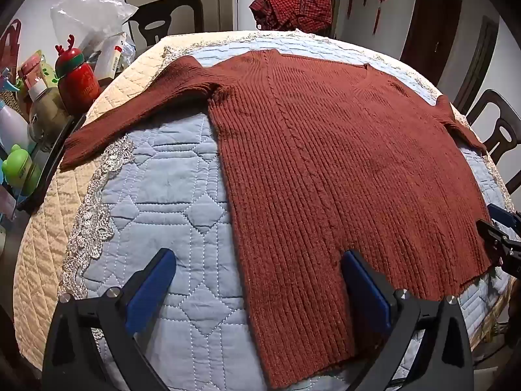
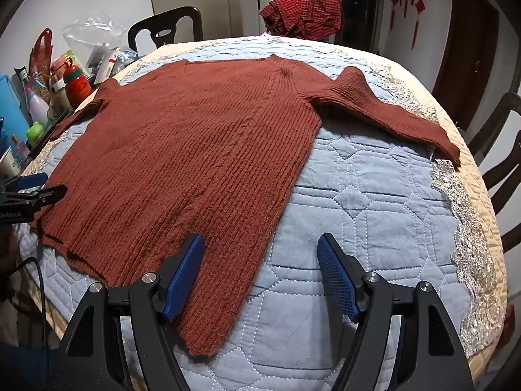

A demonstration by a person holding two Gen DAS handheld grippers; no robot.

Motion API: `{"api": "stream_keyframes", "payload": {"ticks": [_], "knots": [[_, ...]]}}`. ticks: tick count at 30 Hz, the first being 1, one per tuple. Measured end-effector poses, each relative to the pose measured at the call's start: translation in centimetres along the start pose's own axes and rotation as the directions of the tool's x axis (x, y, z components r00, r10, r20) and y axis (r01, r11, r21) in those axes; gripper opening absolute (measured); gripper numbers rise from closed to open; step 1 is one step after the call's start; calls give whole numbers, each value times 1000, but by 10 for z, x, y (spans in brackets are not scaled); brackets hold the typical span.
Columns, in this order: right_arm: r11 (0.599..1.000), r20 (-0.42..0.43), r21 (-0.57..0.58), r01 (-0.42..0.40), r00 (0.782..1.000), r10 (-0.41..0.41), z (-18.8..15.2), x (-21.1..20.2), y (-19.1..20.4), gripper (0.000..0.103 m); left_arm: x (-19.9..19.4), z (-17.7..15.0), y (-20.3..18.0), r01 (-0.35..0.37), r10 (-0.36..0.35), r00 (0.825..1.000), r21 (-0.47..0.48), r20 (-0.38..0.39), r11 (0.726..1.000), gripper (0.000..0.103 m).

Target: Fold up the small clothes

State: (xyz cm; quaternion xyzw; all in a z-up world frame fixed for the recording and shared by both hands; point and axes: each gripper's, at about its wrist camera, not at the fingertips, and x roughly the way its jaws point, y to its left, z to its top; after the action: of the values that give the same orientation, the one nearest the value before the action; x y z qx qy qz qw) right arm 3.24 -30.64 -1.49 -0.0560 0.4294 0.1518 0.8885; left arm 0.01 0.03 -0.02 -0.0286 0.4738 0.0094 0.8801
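A rust-brown ribbed knit sweater point(image 1: 325, 163) lies flat and spread out, sleeves outstretched, on a pale blue quilted cover point(image 1: 169, 215) over the tabletop. The left gripper point(image 1: 259, 280) hovers with its blue-padded jaws wide apart above the sweater's lower left corner. The right gripper point(image 2: 260, 270) is equally wide, straddling the lower right corner. A red checked cloth point(image 2: 302, 16) sits heaped at the far edge.

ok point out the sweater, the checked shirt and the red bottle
sweater point(image 1: 342, 169), left wrist view, middle of body
checked shirt point(image 2: 302, 16), right wrist view, middle of heap
red bottle point(image 1: 79, 79), left wrist view, body
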Motion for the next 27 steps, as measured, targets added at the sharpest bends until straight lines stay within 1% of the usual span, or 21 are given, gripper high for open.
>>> {"api": "stream_keyframes", "payload": {"ticks": [1, 27], "knots": [[1000, 1, 10, -15, 1000, 15, 0, 0, -1, 73, 0, 0, 0, -3, 3, 1000, 2, -1, 1000, 103], [1000, -9, 1, -5, 1000, 5, 1, 1, 1, 73, -1, -1, 1, -7, 7, 1000, 4, 11, 1000, 103]]}}
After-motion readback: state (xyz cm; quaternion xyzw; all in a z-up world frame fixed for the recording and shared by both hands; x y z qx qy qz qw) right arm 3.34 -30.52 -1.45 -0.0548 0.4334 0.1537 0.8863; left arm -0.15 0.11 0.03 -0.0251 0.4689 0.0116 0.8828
